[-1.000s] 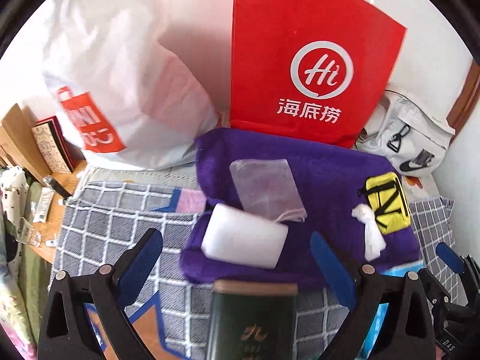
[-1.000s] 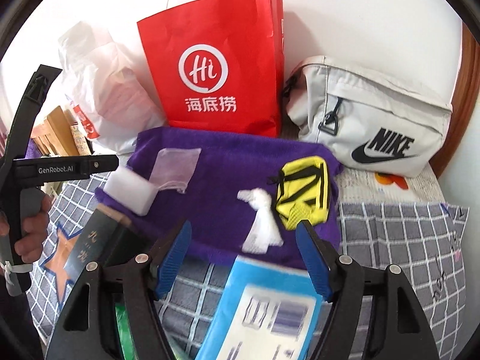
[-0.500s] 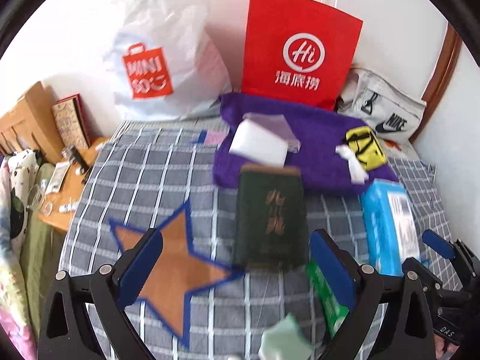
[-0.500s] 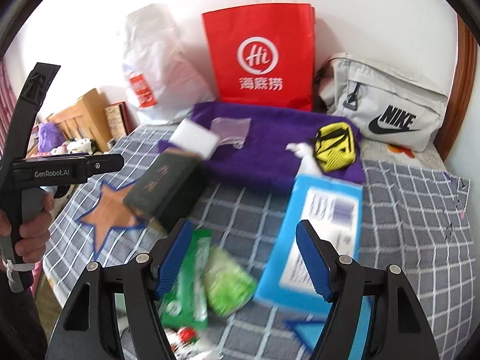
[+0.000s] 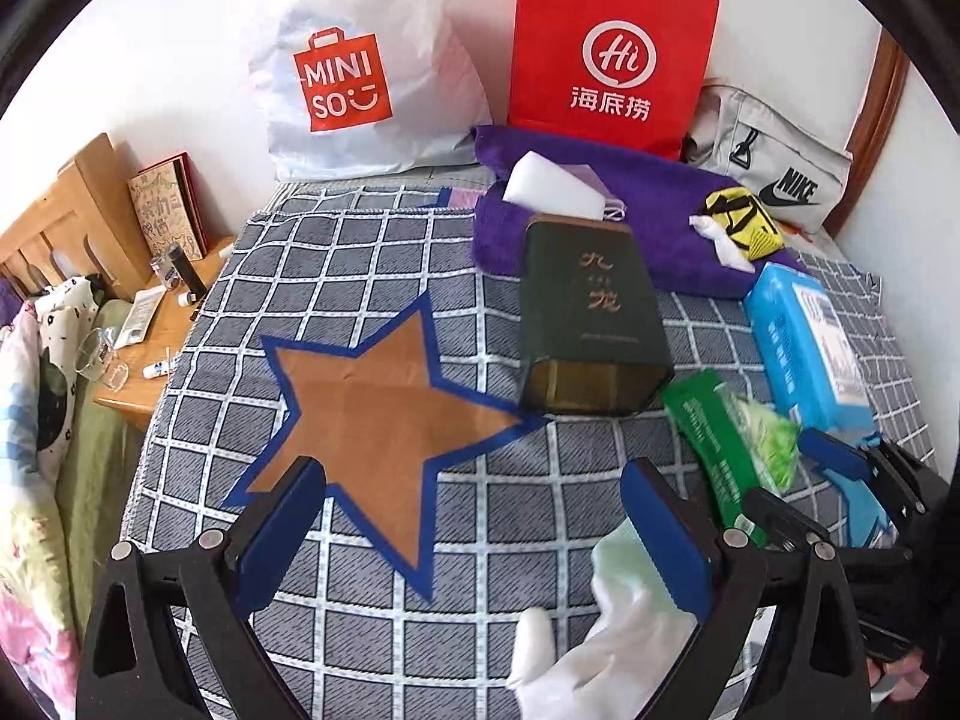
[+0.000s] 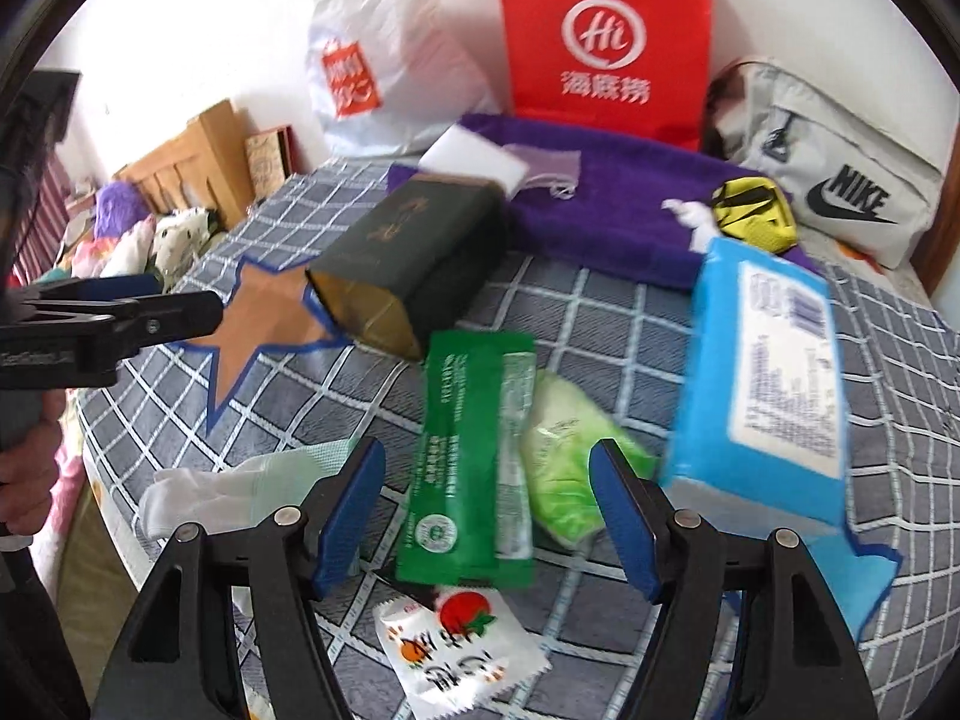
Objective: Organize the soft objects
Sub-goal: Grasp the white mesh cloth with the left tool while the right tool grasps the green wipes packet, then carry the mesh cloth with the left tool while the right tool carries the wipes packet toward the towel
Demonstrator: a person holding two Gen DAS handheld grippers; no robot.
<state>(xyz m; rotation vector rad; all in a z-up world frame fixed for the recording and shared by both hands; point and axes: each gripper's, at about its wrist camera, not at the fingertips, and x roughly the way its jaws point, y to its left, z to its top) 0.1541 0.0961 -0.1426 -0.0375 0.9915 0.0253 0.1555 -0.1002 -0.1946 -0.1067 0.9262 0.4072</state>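
You hold both tongs tilted down over the checked bedspread (image 5: 372, 618), probably to scan the loose items before choosing one. Your right gripper (image 6: 486, 510) stands wide with nothing pressed between its pads, poised over the green packet (image 6: 474, 456); that packet lies flat with its long axis running away from you toward the dark tea box (image 6: 414, 264), so the jaws already straddle its narrow width. Your left gripper (image 5: 474, 534) is likewise spread and empty above the orange star (image 5: 372, 396). The pale glove (image 6: 240, 486), the softest thing near you, lies flat just left of the right tongs, fingers pointing leftward. The purple towel (image 5: 654, 222) by the red bag (image 5: 612, 48) already carries a white sponge (image 5: 552, 192), which suggests a collecting spot.
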